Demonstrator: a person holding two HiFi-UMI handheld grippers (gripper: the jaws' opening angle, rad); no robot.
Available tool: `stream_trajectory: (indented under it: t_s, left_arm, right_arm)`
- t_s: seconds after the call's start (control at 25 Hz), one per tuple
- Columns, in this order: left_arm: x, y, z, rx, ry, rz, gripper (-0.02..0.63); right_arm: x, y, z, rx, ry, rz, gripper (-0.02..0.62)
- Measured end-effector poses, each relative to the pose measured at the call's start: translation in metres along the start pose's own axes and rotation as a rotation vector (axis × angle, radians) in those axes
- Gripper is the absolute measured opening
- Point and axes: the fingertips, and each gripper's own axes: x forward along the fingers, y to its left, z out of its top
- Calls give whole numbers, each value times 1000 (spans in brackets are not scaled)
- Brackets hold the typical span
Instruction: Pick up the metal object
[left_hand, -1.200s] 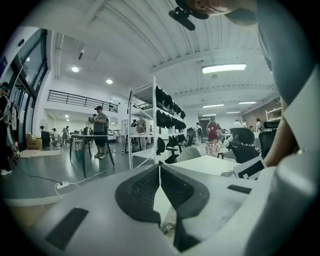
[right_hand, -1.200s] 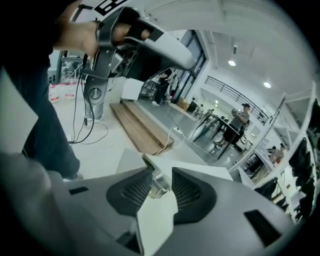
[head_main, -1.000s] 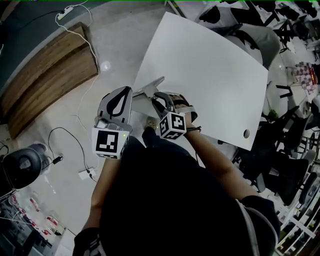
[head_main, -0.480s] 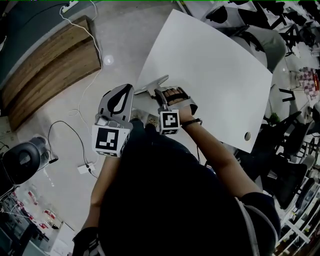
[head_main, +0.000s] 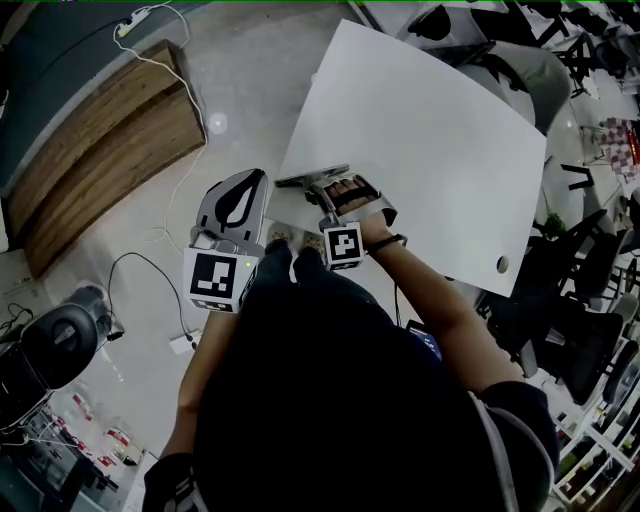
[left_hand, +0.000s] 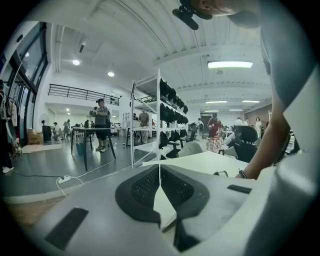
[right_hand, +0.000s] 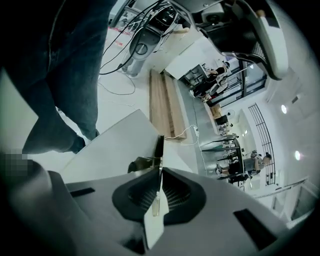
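The metal strip (head_main: 310, 180) sits at the near left corner of the white desk (head_main: 430, 150), pinched in the right gripper (head_main: 320, 190). In the right gripper view the strip (right_hand: 159, 147) stands edge-on between the dark pads and juts out ahead of them over the desk (right_hand: 115, 145). No view shows whether it still touches the desk. A second ago the right gripper's jaws were spread wide on either side of the strip. They have just been closing, and now they press on its two faces. In the head view the strip earlier slanted up toward the right across the desk's corner; it now runs closer to level in the picture. The right gripper has also rolled: its marker cube (head_main: 343, 246) shows a different face than before and sits a little nearer the person's body. The hand (head_main: 355, 200) on it lies over the desk's edge. The left gripper (head_main: 252, 182) is just beside the right one, off the desk's left corner and above the floor (head_main: 240, 70). It is in much the same place as a second ago. In its own view the left gripper (left_hand: 160, 172) has its jaws pressed together with nothing between them, pointing past the desk (left_hand: 200, 160) into the room. Farther left on the floor lie a wooden board (head_main: 100, 150) and a white cable (head_main: 185, 90).
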Motion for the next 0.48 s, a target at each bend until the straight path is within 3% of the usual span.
stream_trajectory:
  t_s: [0.24, 0.48]
  left_arm:
    - [7, 4, 4, 18, -9, -50, 29]
    - [17, 3, 18, 28, -41, -90, 29]
  right_arm:
    - [-12, -24, 0, 74, 1, -48, 29]
    - [-47, -73, -8, 209, 8, -217, 28]
